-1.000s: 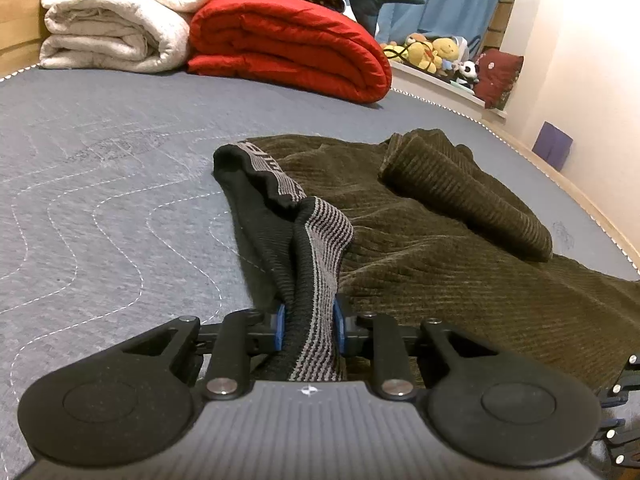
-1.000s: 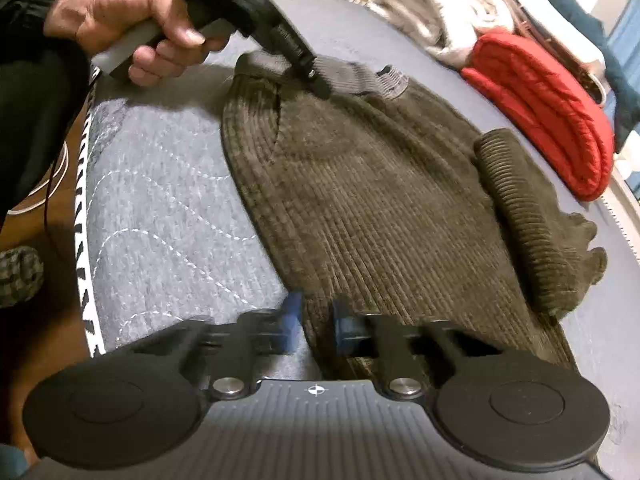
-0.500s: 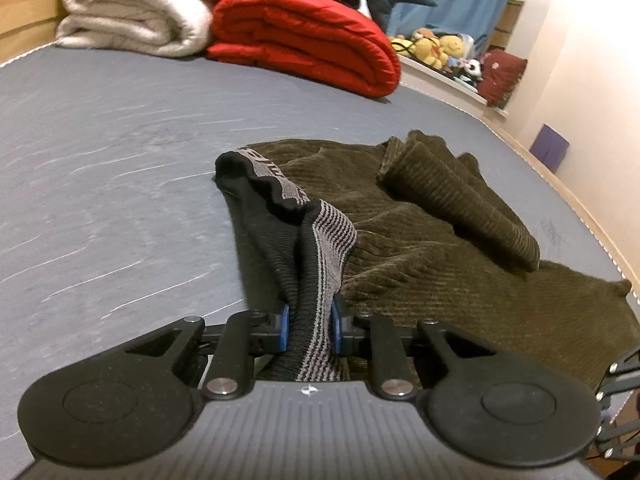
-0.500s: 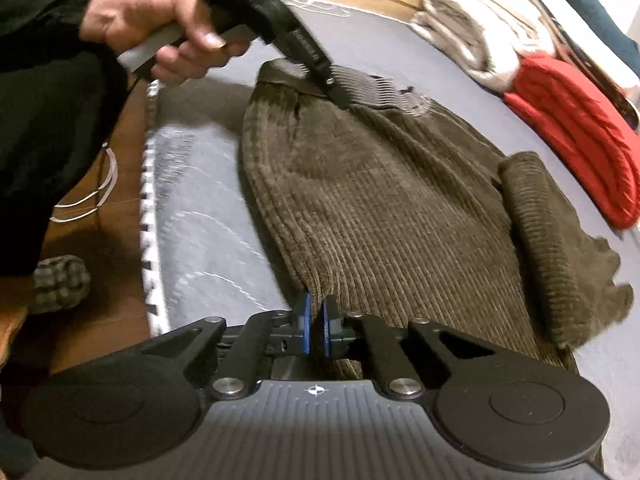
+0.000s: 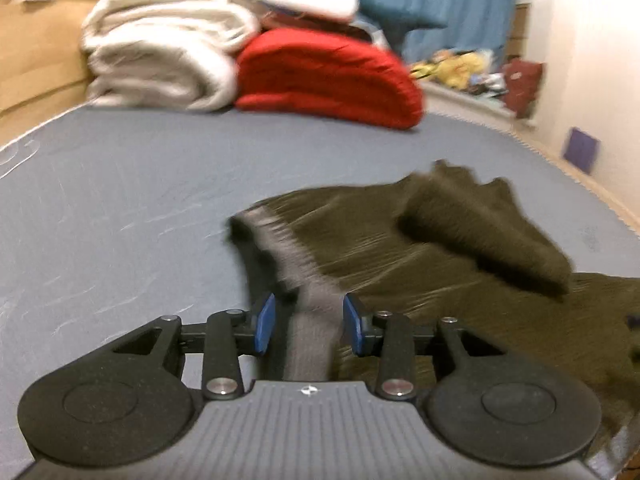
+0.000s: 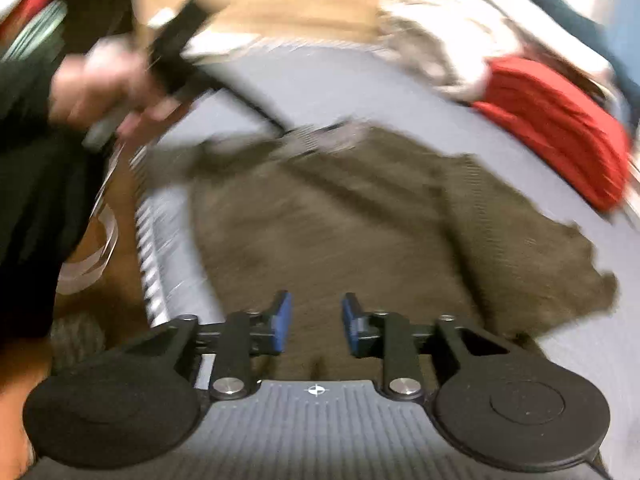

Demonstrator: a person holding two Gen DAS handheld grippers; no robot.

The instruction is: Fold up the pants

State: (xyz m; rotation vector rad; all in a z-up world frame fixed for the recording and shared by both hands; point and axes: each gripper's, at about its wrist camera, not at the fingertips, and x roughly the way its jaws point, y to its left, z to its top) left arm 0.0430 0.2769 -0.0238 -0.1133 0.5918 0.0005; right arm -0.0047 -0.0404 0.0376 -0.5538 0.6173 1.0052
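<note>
Dark olive corduroy pants (image 5: 440,264) lie spread on a grey mattress (image 5: 120,200), one leg bunched into a roll (image 5: 480,232). Their grey-and-black elastic waistband (image 5: 280,236) runs between the blue pads of my left gripper (image 5: 308,322), whose jaws are opening; the pads stand clear of the band on both sides. In the right wrist view the pants (image 6: 340,216) fill the middle. My right gripper (image 6: 314,326) hangs just above their near edge, jaws opening, no cloth pinched. A hand (image 6: 100,88) holds the left gripper at the waistband (image 6: 316,140). Both views are blurred.
A folded red blanket (image 5: 328,76) and a rolled white blanket (image 5: 160,52) sit at the far end of the mattress. The bed's side edge (image 6: 152,240) runs close to the pants on the left. Plush toys (image 5: 460,68) line a ledge by the wall.
Both grippers were shut on the pants, the left on the waistband, the right on the near edge. Both have since opened, let go of the cloth and risen.
</note>
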